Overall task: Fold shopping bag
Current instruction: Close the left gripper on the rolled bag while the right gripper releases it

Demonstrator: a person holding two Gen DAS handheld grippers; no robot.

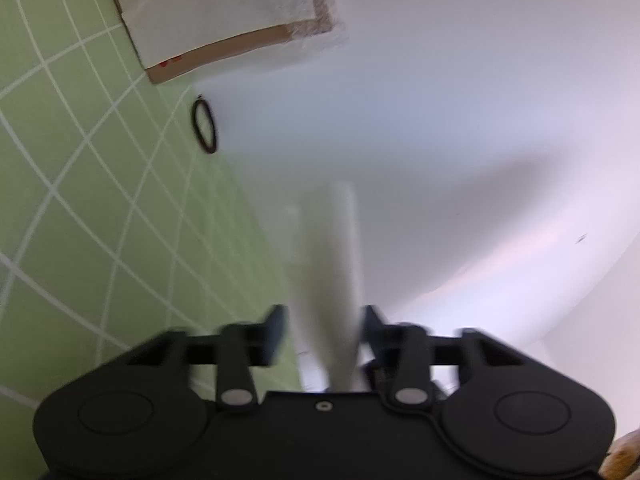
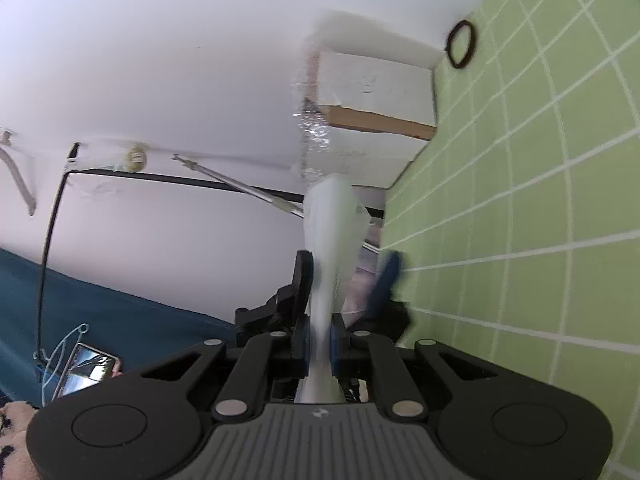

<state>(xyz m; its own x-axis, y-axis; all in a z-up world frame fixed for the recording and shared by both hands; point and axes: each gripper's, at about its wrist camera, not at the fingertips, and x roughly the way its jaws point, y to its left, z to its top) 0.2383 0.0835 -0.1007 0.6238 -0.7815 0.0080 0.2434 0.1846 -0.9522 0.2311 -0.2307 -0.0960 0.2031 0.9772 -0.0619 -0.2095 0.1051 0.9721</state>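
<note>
The shopping bag (image 2: 334, 236) is off the green mat, a thin white plastic thing bunched into a narrow strip and stretched between the two tools. In the right wrist view the right tool (image 2: 319, 342) has its blue pads pressed tight on the strip, jaws almost fully together, bag pinched firmly. Just beyond it along the strip sits the left tool (image 2: 347, 276), seen end-on, its fingers either side of the plastic with a gap showing on one side.

In the left wrist view the bag (image 1: 332, 264) runs forward from between the left tool's (image 1: 324, 330) fingers, all blurred. The jaws stand narrow, with the strip between them; the pads do not look pressed onto it, though the blur makes contact hard to judge.

The green mat (image 1: 80, 208), with its white grid, covers the tabletop beside the bag. Beyond the bag on the mat lies a dark ring (image 1: 205, 126), like a hair tie, and past the ring a cardboard box (image 1: 216, 20) with white paper and bubble wrap on it, set against a white wall (image 1: 480, 80). In the right wrist view the same ring (image 2: 463, 44) and box (image 2: 376, 96) sit beyond the bag. On the side of the bag away from the mat, a black cable (image 2: 50, 240) hangs, a metal rod (image 2: 240, 186) slants, and low down a phone (image 2: 86, 368) lies on blue cloth (image 2: 120, 320).
</note>
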